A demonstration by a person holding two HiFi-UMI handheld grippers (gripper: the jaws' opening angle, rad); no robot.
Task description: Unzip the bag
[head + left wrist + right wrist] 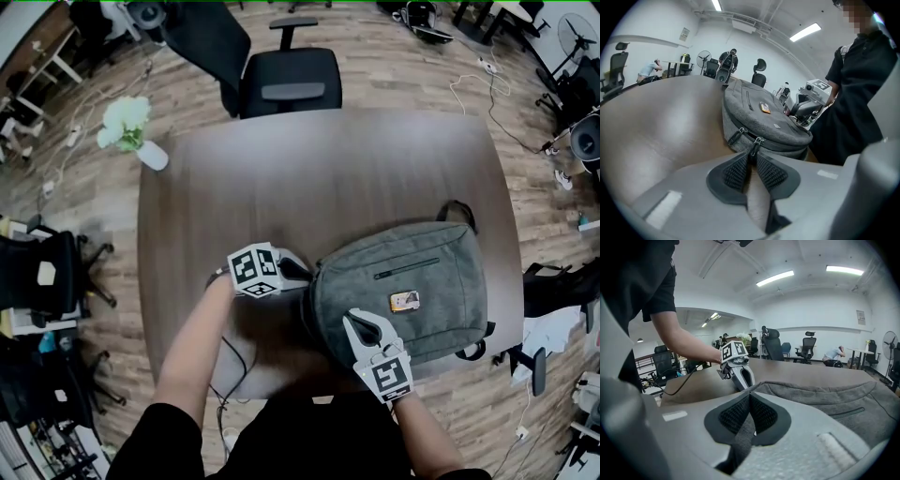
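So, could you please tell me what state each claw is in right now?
Left claw: closed on the zipper pull.
Right claw: closed on the bag.

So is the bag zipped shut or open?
Shut. The zip on the bag shows no gap, its two pulls sit side by side.

Grey cloth bag [445, 305] (matt, slightly rough weave) lies on a smooth, faintly glossy wood-look table [281, 178].

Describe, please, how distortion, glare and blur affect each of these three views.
Head view: fisheye bows the table edges; light is soft and even. Left gripper view: black corners, pale glare on the table, a mosaic patch upper right, zipper pull sharp. Right gripper view: ceiling lights blown out, bag in focus.
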